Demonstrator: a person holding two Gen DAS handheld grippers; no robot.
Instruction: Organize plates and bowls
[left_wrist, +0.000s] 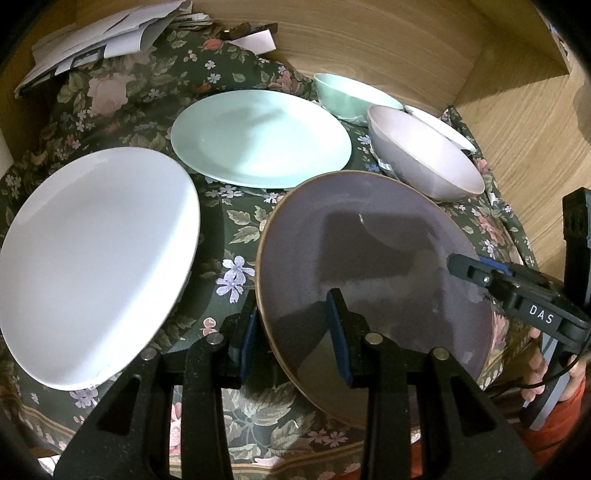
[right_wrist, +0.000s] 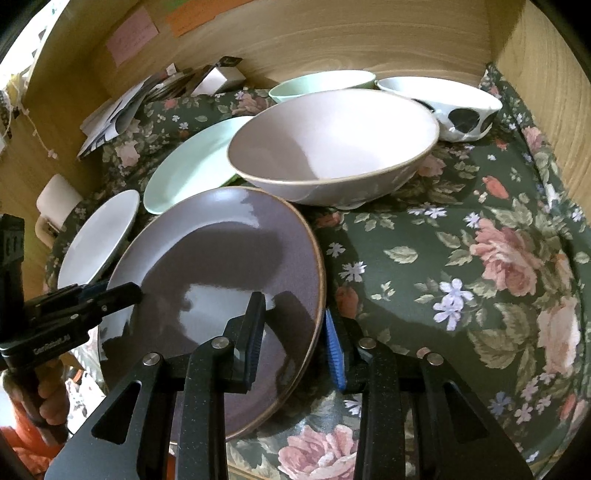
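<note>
Purple plate (left_wrist: 373, 266) sits tilted at the near edge of the desk (right_wrist: 461, 258), on the floral cloth, and we have both claws on it. Left claw (left_wrist: 293, 328) straddles the plate's left rim, one pad under, one on the top face, jaws narrow and pinching the edge. Right claw (right_wrist: 295, 332) does the same on the opposite rim, narrow, clamped on the edge. So the plate lies straight ahead between the two claws, each equally close, rim running across the jaws. Pink bowl (right_wrist: 332, 147) is just behind the plate, mint plate (left_wrist: 258, 138) behind-left, white plate (left_wrist: 92, 258) left, touching nothing we hold. We judge the next move is a two-handed lift; uneven rise would likely tip the plate toward the pink bowl.
</note>
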